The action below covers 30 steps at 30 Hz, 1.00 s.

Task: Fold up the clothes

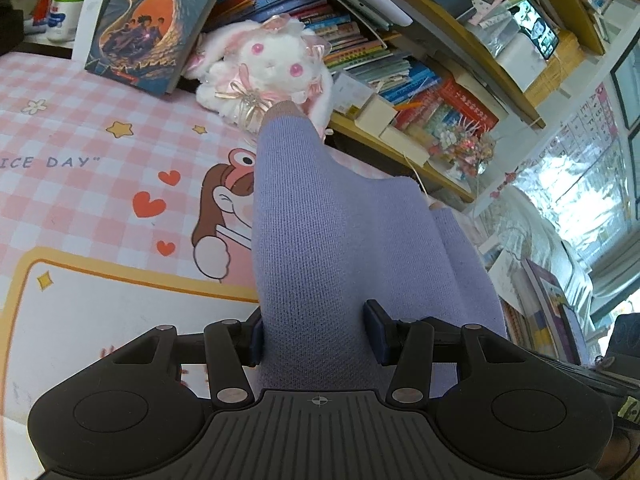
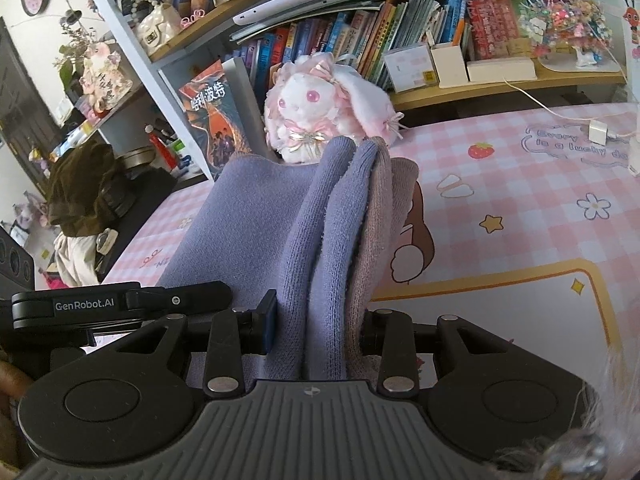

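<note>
1. A lavender knit garment [image 1: 340, 240] is held off the counter [image 1: 100, 120], which is covered by a pink checked mat; the cloth rises straight ahead of both tongs, its long axis running away from the cameras toward the bookshelf [image 1: 400, 60].
2. The left tongs [image 1: 316, 336] are set fairly wide, with a broad smooth band of the knit passing between the pads; one pad is seen pressed on the cloth, while the other seems to stand just off it, so a firm grip cannot be confirmed.
3. The right tongs [image 2: 316, 328] are narrowed onto a bunched stack of folds [image 2: 340, 240]: several lavender layers and a greyish-mauve one [image 2: 384, 216] are clamped side by side.
4. The two tongs are judged to hold the same garment at neighbouring edges, the left tool's body being visible just left of the right one; neither is clearly nearer the counter.
5. The layered bunch suggests that a fold is already gathered; whether it is being laid down or lifted for another fold cannot be told.
6. Readable writing: "GenRobot.AI" on the left tool [image 2: 84, 305]; "ICE DAY" [image 1: 48, 162] and "Every ... is a lucky d..." [image 2: 568, 146] on the mat; Chinese characters on a book cover [image 1: 156, 20].
7. A white and pink plush rabbit [image 2: 320, 108] sits just beyond the cloth's far end.
</note>
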Motion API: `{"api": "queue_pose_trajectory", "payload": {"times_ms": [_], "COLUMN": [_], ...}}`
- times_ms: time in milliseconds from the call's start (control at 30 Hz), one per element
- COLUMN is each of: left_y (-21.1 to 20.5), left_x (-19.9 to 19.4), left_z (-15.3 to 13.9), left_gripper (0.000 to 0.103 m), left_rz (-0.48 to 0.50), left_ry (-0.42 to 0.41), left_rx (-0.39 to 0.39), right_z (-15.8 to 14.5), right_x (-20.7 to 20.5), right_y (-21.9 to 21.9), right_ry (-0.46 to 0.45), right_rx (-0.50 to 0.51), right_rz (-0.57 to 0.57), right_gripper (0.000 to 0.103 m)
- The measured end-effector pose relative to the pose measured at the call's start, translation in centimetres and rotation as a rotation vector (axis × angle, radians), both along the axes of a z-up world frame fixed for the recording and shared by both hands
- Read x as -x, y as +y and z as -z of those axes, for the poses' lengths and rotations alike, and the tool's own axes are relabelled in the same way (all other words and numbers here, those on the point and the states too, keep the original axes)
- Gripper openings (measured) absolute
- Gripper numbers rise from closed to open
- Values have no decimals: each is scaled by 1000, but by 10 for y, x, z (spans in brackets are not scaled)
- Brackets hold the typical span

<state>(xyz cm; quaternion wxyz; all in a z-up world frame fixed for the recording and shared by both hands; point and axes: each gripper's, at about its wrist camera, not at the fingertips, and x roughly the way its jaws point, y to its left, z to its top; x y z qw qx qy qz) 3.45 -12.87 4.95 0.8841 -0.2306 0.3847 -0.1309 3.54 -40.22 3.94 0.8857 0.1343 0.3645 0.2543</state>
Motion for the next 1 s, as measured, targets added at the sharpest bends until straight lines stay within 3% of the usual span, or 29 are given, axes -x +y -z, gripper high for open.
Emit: {"api": "queue_pose_trajectory", "payload": {"times_ms": [200, 633, 1000], "left_y": [15, 107, 170], "left_x": [-3, -10, -75], "left_z": [0, 7, 18], "left_gripper": [48, 47, 47], "left_rz": [33, 30, -17], "left_ry": [4, 0, -31], "left_rx": [0, 30, 50], "right_z": [0, -4, -1], "right_x": [5, 3, -69], "right_y": [26, 121, 190], "right_ry": [9, -13, -60], "right_rx": [-1, 40, 68], "right_rz": [34, 31, -3], "right_gripper": [32, 32, 32]}}
